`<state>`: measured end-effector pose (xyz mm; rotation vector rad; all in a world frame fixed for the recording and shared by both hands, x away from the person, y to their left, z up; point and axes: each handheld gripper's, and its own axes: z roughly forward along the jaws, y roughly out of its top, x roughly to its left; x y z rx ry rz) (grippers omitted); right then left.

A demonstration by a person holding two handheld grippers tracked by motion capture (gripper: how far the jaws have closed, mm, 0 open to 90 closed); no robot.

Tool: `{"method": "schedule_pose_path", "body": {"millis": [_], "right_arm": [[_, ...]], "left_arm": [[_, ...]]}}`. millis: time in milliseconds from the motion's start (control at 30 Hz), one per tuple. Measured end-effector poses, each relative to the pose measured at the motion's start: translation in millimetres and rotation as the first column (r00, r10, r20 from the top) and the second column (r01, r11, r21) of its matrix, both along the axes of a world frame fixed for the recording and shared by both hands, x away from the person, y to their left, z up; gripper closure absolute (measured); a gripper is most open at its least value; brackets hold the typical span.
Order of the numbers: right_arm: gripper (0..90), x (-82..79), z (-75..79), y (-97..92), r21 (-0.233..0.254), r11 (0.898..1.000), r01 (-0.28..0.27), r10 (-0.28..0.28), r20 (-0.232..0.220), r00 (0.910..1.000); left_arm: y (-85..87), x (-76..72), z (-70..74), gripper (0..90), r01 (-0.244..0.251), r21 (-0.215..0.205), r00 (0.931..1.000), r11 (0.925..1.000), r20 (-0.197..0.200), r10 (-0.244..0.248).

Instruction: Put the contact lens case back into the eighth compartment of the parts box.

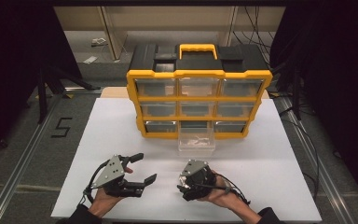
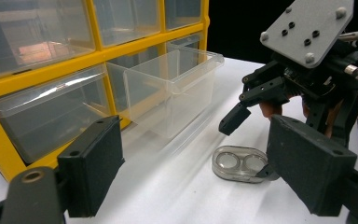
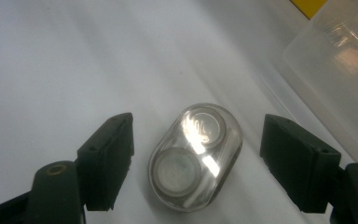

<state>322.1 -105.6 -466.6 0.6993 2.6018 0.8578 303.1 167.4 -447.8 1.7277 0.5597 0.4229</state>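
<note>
Jaws on my right gripper (image 3: 196,161) are spread wide, straddling the clear two-well case (image 3: 196,156) with daylight on both sides, pads not touching it. Case lies flat on the white bench (image 1: 121,121), just in front of the pulled-out clear drawer (image 1: 196,138). My read: I'm lined up over it for a pinch across its short width, with the drawer left open as the drop spot.

Left gripper (image 1: 140,168) jaws also released, nothing between them, parked beside the case and pointing toward the right one. Probably just on standby.

Around: yellow-framed organizer (image 1: 199,100) with clear drawers behind. The open drawer's front wall sits near the case, so a lift needs to clear that lip. Case is low, smooth and glossy; slipping out of the pads is the risk. Left gripper is close enough to crowd the move.
</note>
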Motion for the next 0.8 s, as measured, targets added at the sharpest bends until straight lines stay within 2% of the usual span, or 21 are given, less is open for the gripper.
{"method": "schedule_pose_path", "body": {"millis": [467,533,633,667,800], "right_arm": [[31.8,6.5,-7.2,2.8,-0.04,0.999,0.025,-0.026,-0.026,0.9993],[33.5,9.0,-9.8,2.1,-0.039,0.999,0.031,-0.032,-0.049,0.9983],[36.3,10.3,-11.7,1.7,-0.053,0.998,0.027,-0.03,-0.056,0.998],[38.3,12.6,-12.4,0.3,-0.042,0.999,0.027,-0.03,-0.076,0.9967],[41.3,13.7,-12.4,-0.3,-0.035,0.999,0.02,-0.023,-0.087,0.9959]], "left_arm": [[-0.7,0.5,-0.3,18.0,0.001,0.005,1.0,1.0,0.0,-0.001],[-1.2,0.6,-0.4,18.0,0.003,0.005,1.0,1.0,0.001,-0.003],[-1.1,0.5,-0.4,18.0,0.003,0.006,1.0,1.0,0.0,-0.003],[-0.6,0.2,-0.2,18.0,0.003,0.005,1.0,1.0,0.002,-0.003],[-0.8,0.5,-0.5,18.1,0.001,0.007,1.0,1.0,0.0,-0.001]]}}
